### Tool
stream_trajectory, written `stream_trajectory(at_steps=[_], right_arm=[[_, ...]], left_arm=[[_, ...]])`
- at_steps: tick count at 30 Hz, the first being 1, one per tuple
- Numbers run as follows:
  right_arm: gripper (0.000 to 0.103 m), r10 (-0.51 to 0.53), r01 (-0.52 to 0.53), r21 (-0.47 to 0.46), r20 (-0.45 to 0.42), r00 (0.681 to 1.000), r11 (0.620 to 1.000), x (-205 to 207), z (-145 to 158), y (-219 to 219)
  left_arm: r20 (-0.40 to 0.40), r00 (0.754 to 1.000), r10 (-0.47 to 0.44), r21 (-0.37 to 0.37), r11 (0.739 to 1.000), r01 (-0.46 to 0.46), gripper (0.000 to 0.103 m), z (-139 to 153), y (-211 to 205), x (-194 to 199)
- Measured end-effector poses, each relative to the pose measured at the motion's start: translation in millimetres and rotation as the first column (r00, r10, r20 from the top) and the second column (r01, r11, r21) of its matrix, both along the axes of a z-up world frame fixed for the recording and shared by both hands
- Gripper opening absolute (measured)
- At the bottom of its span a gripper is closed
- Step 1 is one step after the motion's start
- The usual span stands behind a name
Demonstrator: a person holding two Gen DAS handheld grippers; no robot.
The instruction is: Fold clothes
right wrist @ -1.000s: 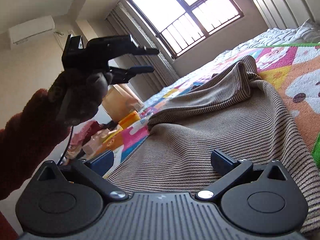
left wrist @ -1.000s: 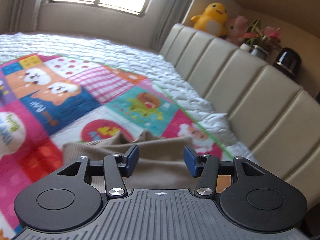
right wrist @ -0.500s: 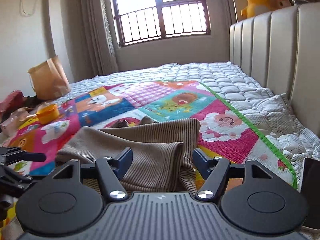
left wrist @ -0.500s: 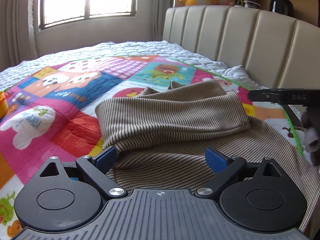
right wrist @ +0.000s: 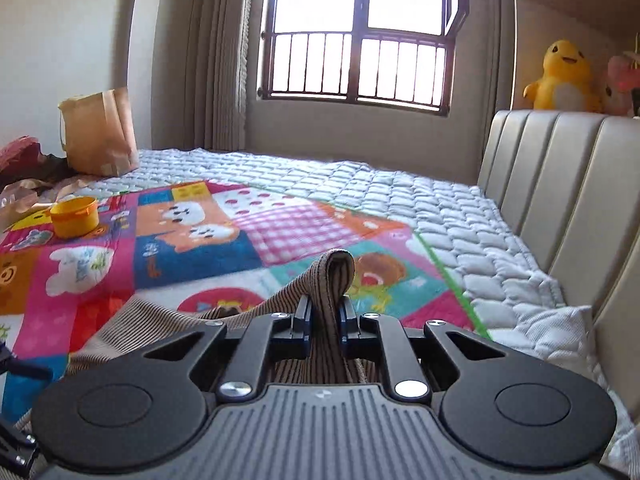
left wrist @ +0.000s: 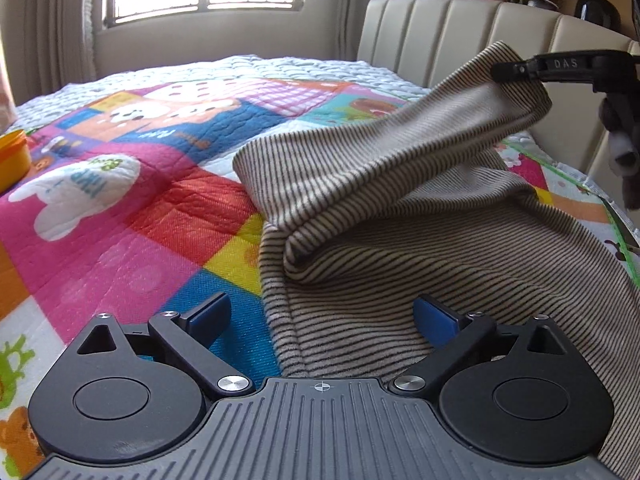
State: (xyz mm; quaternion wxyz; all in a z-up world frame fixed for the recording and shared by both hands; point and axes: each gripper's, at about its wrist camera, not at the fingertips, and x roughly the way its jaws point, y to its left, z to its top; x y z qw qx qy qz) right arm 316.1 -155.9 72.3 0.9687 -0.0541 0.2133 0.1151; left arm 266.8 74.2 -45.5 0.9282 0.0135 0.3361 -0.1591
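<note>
Right gripper (right wrist: 324,316) — clamped on striped garment (right wrist: 334,276).

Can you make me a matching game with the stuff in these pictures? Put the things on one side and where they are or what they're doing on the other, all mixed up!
Things:
1. left claw
2. right claw
3. yellow duck toy
4. orange cup

States or places:
A. sits on the colourful quilt
B. open, above the striped garment's edge
C. up behind the headboard
D. shut on a fold of the striped garment

Pairs: 1-B, 2-D, 3-C, 4-A
</note>
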Motion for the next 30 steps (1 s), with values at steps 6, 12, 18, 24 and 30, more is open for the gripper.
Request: stream_trajectory(at_steps=[6,12,18,24,30], right_arm=[[0.013,-0.084,0.095,0.056,-0.174,0.981,0.994,26,-54,-30],[0.030,-0.112,0.126,0.055,-0.209,0.971,0.990,21,-90,-41],[0.057,-0.112,0.142,0.197,-0.157,0.981,0.970,2,-55,-63],[0.088,0.017,0.053,0.430,-0.157,0.987,0.901,-5,-55,-57],[0.097,-0.031,0.099,0.390,-0.175,0.984,0.915,1,-102,-31]], left_arm=[[0.087,0.996,-0.014,-0.021,1.000,0.016,0.102,26,1,-1],[0.161,0.983,-0.088,-0.099,0.989,0.105,0.103,48,-25,23],[0.142,0.984,-0.106,-0.184,0.974,0.132,0.103,25,-59,62],[0.092,0.991,-0.098,-0.197,0.974,0.115,0.103,2,-57,73],[0.054,0.994,-0.095,-0.223,0.969,0.105,0.103,-7,-52,79]])
